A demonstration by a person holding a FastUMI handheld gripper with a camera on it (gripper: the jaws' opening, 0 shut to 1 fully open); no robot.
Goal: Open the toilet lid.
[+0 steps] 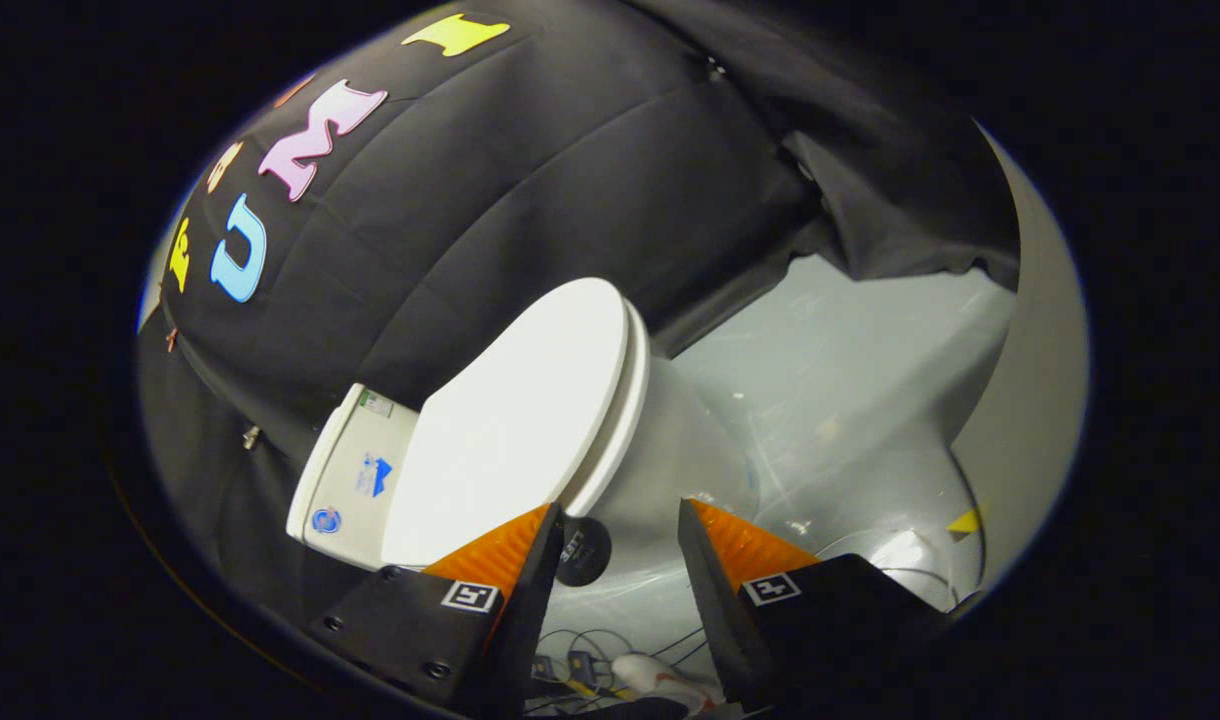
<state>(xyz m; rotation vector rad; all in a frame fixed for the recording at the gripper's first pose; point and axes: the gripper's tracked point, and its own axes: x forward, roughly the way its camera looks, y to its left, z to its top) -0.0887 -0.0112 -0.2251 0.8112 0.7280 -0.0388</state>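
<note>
Fingers of mine, two of them, stand spread apart with nothing pinched between them. Just ahead sits one toilet, and the tip of one finger overlaps the near edge of its lid. That one toilet lid lies closed on the seat. One tank joins the toilet behind the lid. Around the toilet spreads pale grey floor. Beyond the toilet hangs the booth's black cloth wall.

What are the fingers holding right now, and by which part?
Nothing. The gripper is open, its fingers apart with only floor between them. The closed toilet lid lies just ahead of one finger, not clamped.
</note>
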